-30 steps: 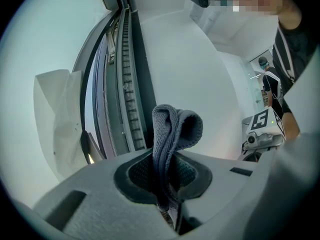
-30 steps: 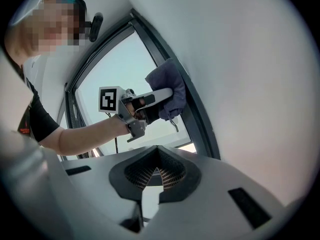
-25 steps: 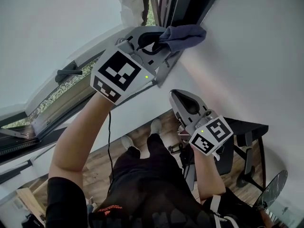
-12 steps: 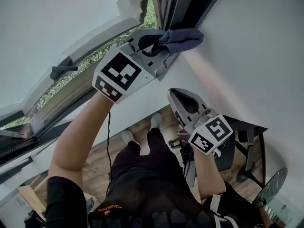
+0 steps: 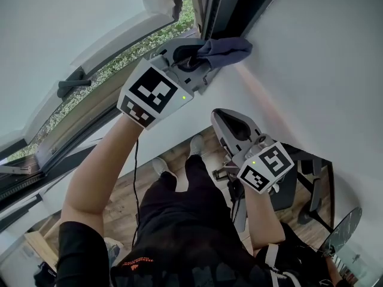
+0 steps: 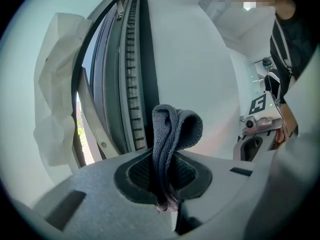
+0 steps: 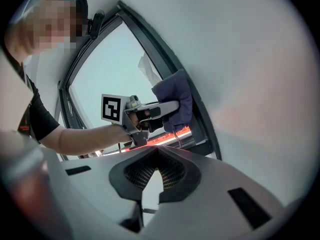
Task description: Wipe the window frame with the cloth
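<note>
Head view first: seeing the left gripper raised up high, fingers clenched tight on the dark blue-grey cloth, with the bunched end sticking out past the fingertips and sitting up against the dark window frame, right where that meets the white wall. Same story looking along those fingers in the left gripper view: fold of cloth pinched between the pads and looping out ahead of the fingertips, ribbed strip of the frame just beyond and left of them. Can spot some green foliage outside, off to the side behind that gripper's fingers. Over to the right gripper: held lower, well apart from the cloth, fingertips closed on each other with nothing between them. Sighting along its fingers, can make out the left gripper and cloth up ahead against the frame
</note>
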Demonstrator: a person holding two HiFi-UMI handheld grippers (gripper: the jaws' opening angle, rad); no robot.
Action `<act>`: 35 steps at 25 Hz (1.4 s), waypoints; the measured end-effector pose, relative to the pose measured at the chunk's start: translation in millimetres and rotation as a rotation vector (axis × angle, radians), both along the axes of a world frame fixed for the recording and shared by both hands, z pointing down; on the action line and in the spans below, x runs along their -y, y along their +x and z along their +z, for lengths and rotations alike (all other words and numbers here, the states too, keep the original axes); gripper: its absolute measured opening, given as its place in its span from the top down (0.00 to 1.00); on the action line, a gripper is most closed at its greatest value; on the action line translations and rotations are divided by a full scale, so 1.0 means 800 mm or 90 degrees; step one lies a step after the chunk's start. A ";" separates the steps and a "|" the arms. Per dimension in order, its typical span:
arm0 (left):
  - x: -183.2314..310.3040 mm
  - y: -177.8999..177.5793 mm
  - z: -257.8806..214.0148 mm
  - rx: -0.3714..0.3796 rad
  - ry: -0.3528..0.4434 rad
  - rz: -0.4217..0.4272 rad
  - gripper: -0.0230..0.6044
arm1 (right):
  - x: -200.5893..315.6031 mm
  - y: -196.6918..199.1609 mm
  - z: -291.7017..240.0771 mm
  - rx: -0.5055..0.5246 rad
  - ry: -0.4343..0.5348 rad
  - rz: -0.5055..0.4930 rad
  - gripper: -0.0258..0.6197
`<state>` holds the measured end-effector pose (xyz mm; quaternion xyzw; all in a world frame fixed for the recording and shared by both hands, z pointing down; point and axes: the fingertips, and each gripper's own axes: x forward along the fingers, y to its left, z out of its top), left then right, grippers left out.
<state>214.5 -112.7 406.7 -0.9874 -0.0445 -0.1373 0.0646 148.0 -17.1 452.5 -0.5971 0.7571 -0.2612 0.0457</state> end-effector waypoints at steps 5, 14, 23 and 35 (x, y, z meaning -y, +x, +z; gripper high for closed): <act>0.000 0.001 0.026 0.015 -0.008 0.000 0.87 | 0.000 0.003 0.011 0.002 -0.009 -0.002 0.96; 0.001 0.004 0.051 0.033 -0.018 -0.006 0.87 | 0.003 0.005 0.021 0.007 -0.021 -0.012 0.96; 0.001 0.001 0.073 0.051 -0.033 -0.025 0.87 | 0.003 -0.001 0.030 0.014 -0.030 -0.021 0.96; 0.006 -0.006 0.101 0.074 -0.059 -0.038 0.87 | 0.004 -0.005 0.039 0.016 -0.040 -0.027 0.96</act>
